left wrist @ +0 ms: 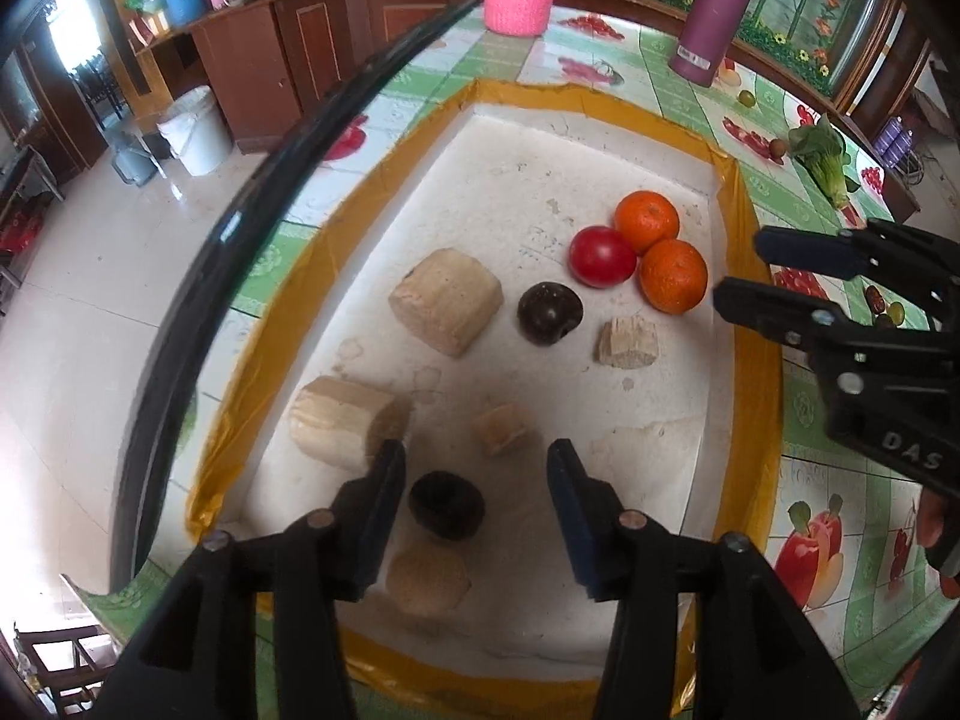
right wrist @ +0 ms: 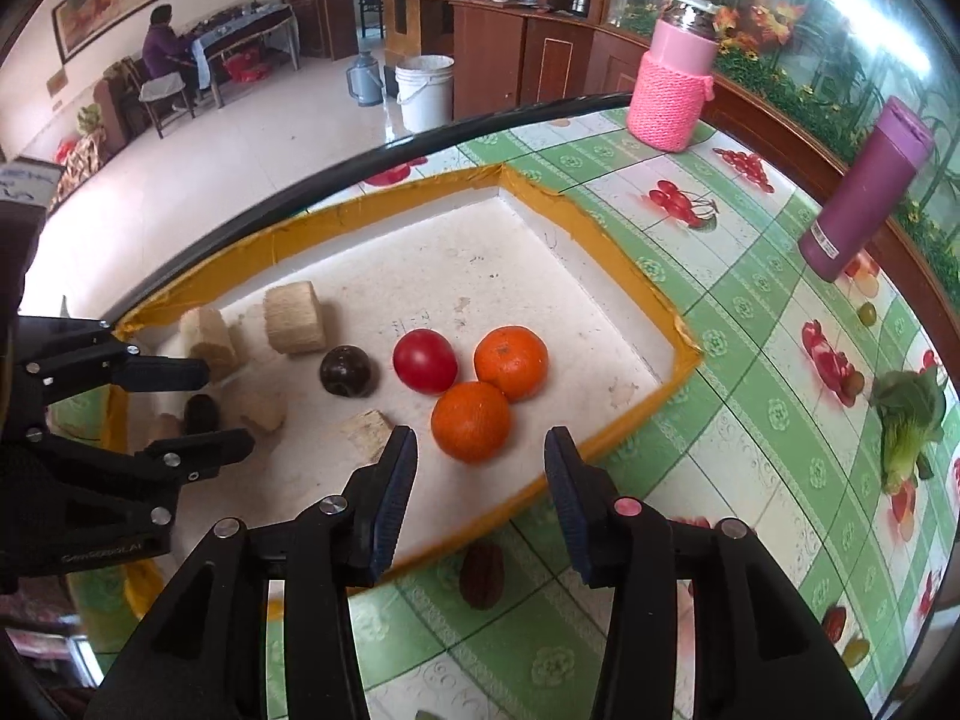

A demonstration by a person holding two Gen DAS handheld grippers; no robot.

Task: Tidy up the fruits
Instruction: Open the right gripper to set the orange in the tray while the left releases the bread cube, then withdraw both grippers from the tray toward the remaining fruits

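A white tray with a yellow taped rim (left wrist: 360,222) (right wrist: 606,240) holds two oranges (left wrist: 672,276) (right wrist: 471,420), a red tomato (left wrist: 602,256) (right wrist: 425,360) and two dark round fruits (left wrist: 549,313) (right wrist: 348,370), the nearer one (left wrist: 447,504) between my left fingers. My left gripper (left wrist: 477,456) is open just above that dark fruit, and shows at the left of the right wrist view (right wrist: 207,405). My right gripper (right wrist: 480,441) is open, just short of the near orange, and shows at the tray's right rim (left wrist: 738,267).
Several pale wooden blocks (left wrist: 445,300) (right wrist: 295,317) lie in the tray among the fruits. A pink sleeved jar (right wrist: 672,90), a purple bottle (right wrist: 864,192) and a leafy green (right wrist: 906,426) stand on the fruit-print tablecloth. A brown date (right wrist: 481,575) lies below the tray's near rim.
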